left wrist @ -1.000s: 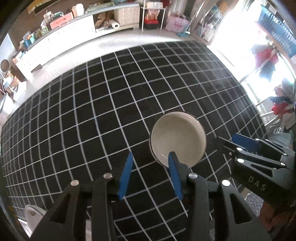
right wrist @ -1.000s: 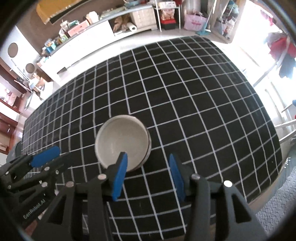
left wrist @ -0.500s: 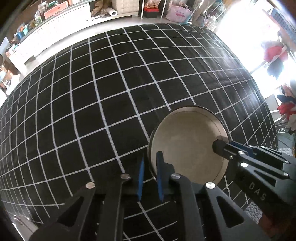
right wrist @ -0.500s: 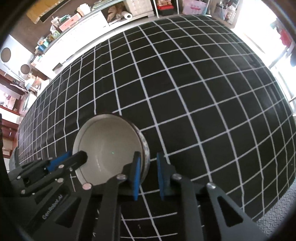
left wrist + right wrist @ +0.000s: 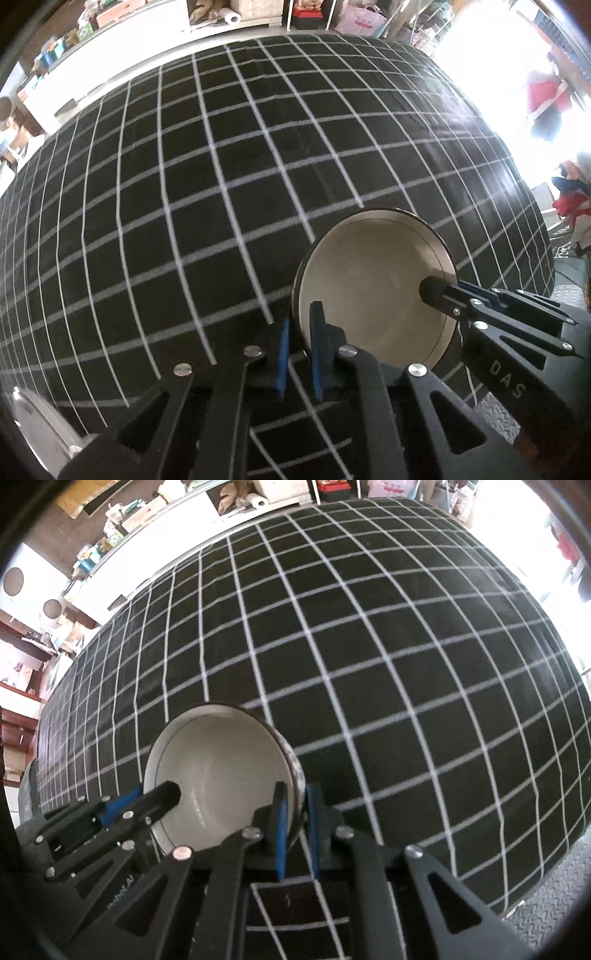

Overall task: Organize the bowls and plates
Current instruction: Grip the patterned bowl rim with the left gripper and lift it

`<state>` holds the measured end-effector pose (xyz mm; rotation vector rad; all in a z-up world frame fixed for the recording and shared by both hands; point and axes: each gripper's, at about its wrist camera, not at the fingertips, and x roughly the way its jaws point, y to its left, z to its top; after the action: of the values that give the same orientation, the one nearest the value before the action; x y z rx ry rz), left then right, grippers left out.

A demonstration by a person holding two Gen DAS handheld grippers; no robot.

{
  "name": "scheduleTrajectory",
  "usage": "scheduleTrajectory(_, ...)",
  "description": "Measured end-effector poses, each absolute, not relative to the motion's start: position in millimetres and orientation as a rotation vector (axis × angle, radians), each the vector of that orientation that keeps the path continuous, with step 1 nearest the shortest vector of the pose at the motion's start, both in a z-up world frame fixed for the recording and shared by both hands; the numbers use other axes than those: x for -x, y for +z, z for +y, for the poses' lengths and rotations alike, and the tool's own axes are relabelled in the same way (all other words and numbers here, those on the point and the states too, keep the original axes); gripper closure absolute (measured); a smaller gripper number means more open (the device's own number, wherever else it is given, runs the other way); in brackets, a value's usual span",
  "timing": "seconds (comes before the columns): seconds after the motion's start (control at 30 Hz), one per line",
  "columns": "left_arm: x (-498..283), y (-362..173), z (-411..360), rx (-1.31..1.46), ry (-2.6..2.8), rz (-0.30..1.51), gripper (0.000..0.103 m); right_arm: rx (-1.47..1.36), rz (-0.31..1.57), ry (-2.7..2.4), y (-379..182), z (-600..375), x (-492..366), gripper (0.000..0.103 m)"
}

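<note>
While the left gripper (image 5: 298,345) and the right gripper (image 5: 295,825), its black body lettered "DAS", each pinch opposite rims with blue pads, the round, glossy cream bowl (image 5: 221,771) sits over the black, white-gridded counter (image 5: 369,664).

a black cloth with a white grid (image 5: 229,184) is covering the desk and filling most of both frames. along the top of the frame, a long white counter (image 5: 122,55) is carrying boxes and clutter, with a paper towel roll (image 5: 232,17) sitting under it. a pink bag (image 5: 356,24) is standing at the top centre. red clothing (image 5: 546,96) is hanging in the bright glare at the upper right.
</note>
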<state>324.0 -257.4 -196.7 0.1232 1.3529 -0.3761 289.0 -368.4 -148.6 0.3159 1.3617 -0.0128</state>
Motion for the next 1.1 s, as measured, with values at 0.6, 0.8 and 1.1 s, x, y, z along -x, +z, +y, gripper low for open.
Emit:
scheduleTrajectory(0.6, -226, -194, -204, -0.111, -0.314, 1.356, 0.094, -0.275, 1.397, 0.059, -147, -326, -211, 0.090)
scheduleTrajectory(0.8, -221, -199, -213, -0.099, -0.334, 1.351, 0.094, -0.238, 1.382, 0.033, -146, -319, -209, 0.090)
scheduleTrajectory(1.1, -231, -184, -203, -0.094, -0.357, 1.332, 0.094, -0.330, 1.376, 0.007, -144, -332, -199, 0.090)
